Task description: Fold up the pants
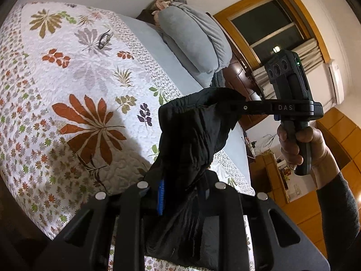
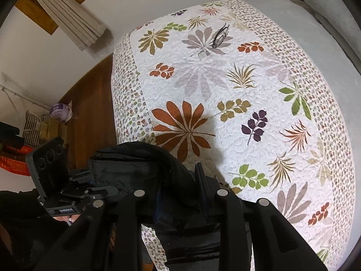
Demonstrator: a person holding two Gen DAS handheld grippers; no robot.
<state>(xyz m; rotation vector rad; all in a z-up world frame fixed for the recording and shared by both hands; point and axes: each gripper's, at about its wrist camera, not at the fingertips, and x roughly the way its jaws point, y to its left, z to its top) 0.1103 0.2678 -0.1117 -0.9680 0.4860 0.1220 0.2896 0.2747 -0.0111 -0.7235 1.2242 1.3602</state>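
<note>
Black padded pants (image 1: 194, 135) hang in the air above the floral quilt (image 1: 90, 90) of the bed, stretched between both tongs: the left tongs (image 1: 180, 194) are clenched on one end, the right tongs (image 2: 180, 194) on the other, likely to spread the cloth before laying it flat. No containers show.

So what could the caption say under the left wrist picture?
Both grippers, left and right, hold black pants above a leaf-patterned bedspread.

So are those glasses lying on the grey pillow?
No, the glasses lie on the floral quilt, apart from the grey pillow.
</note>
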